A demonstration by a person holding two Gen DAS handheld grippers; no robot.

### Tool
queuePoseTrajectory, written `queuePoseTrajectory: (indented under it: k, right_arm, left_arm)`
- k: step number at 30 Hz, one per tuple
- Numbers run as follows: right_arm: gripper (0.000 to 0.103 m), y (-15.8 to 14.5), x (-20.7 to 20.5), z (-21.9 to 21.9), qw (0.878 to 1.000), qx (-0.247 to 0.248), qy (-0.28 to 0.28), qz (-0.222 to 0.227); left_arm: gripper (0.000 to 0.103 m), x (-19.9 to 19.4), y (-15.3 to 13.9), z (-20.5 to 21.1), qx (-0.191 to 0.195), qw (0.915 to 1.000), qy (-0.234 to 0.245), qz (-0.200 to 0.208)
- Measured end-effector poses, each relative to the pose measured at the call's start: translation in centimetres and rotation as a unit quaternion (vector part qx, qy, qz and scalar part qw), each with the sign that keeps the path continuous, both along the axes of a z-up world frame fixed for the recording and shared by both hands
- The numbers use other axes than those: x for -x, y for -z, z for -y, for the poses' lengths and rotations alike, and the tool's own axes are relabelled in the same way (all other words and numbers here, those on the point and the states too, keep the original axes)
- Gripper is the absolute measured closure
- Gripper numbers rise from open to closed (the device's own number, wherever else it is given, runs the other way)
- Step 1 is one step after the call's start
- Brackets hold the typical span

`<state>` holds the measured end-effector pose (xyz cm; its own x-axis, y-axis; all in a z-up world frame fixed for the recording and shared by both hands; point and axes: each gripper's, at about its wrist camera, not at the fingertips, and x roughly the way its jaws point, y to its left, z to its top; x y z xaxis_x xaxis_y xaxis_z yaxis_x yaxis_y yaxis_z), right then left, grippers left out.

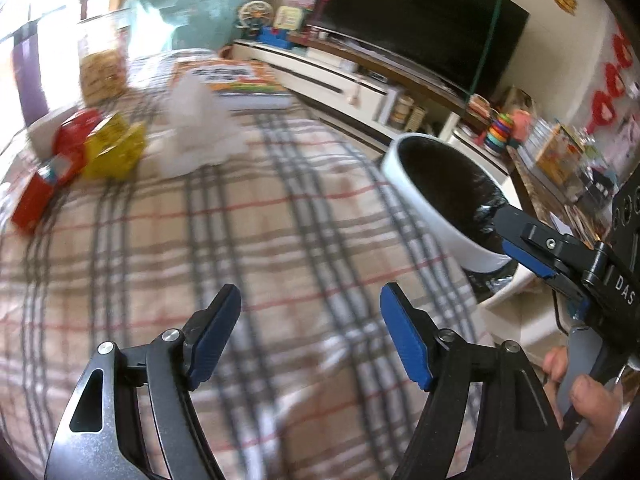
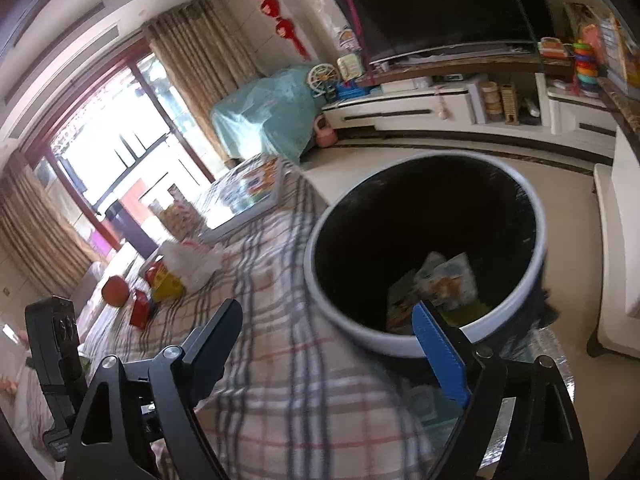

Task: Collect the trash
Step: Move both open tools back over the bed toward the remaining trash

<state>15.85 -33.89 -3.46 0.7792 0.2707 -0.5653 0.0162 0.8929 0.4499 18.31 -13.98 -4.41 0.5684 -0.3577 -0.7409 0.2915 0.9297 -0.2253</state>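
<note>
From the left wrist view, the left gripper (image 1: 310, 336) hovers over the plaid tablecloth (image 1: 248, 248) with jaws wide apart and empty; the remaining trash, a yellow packet (image 1: 114, 152), a red wrapper (image 1: 44, 184) and a white crumpled bag (image 1: 196, 128), lies well apart at the far side. From the right wrist view, the right gripper (image 2: 336, 344) is spread open, holding nothing, beside the bin (image 2: 348, 332), where wrappers (image 2: 440, 284) already lie. Blur suggests fast motion, so a hasty reach could likely scatter the light bag.
</note>
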Motion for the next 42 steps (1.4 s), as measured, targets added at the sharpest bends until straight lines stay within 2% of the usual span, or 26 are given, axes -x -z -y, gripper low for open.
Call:
queuePoseTrajectory:
  k: [11, 24, 42]
  right_arm:
    - [0.010, 0.1, -0.5, -5.7, 0.999, 0.001, -0.043, -0.004]
    - [0.009, 1.1, -1.8, -10.4, 0.996, 0.005, -0.085, -0.022]
    - [0.009, 2.0, -6.4, -14.2, 0.992, 0.019, -0.117, -0.038]
  left_arm:
    - [0.027, 1.0, 0.8, -6.5, 0.001, 0.9978, -0.065, -0.009]
    - [0.023, 0.7, 1.8, -12.5, 0.009, 0.9900, -0.139, -0.021]
    - [0.020, -3.0, 1.9, -16.3, 0.001, 0.9807, -0.195, -0.014]
